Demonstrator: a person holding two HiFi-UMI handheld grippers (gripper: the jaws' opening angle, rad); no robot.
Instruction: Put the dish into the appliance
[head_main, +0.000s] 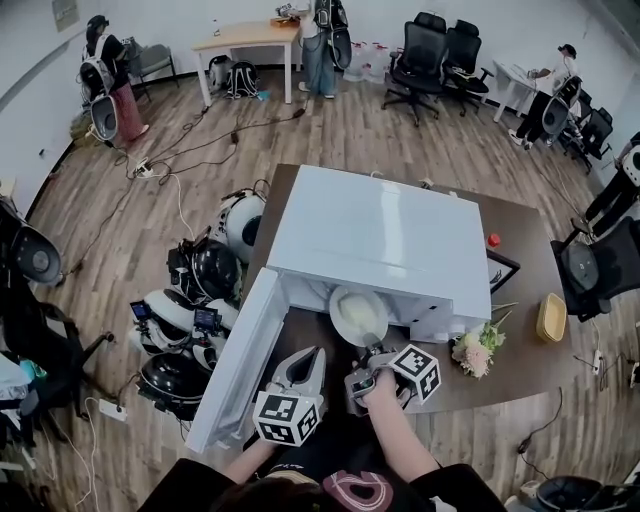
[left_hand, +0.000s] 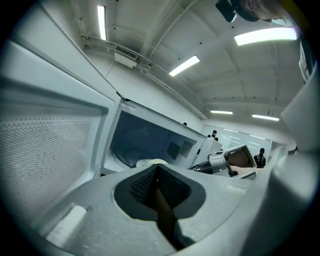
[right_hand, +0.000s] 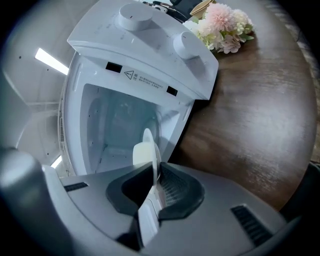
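The dish (head_main: 358, 314), a round white one, sits at the mouth of the microwave (head_main: 380, 240). Its hollow face is turned up toward the head camera, and its far rim slips under the front edge of the appliance's top. The right gripper (head_main: 372, 352) grips it at the near rim, so the dish reaches straight away from the gripper toward the cavity. In the right gripper view the dish (right_hand: 146, 150) shows edge on, a thin pale blade standing between the pads. The right gripper (right_hand: 155, 175) has its jaws narrowed almost together and pressed on that rim. The cavity shows pale walls beyond the dish, and the dish is the only thing seen at its opening. The door (head_main: 235, 360) hangs swung out on the left. The left gripper (head_main: 308, 358) is just beside it, low and in front of the opening. In its own view the left gripper (left_hand: 157, 172) has its jaws closed together with nothing between them. On the dark table (head_main: 530, 270), right of the microwave, lie a bunch of flowers (head_main: 477, 350) and a yellow tray (head_main: 551, 318) whose contents I cannot make out.
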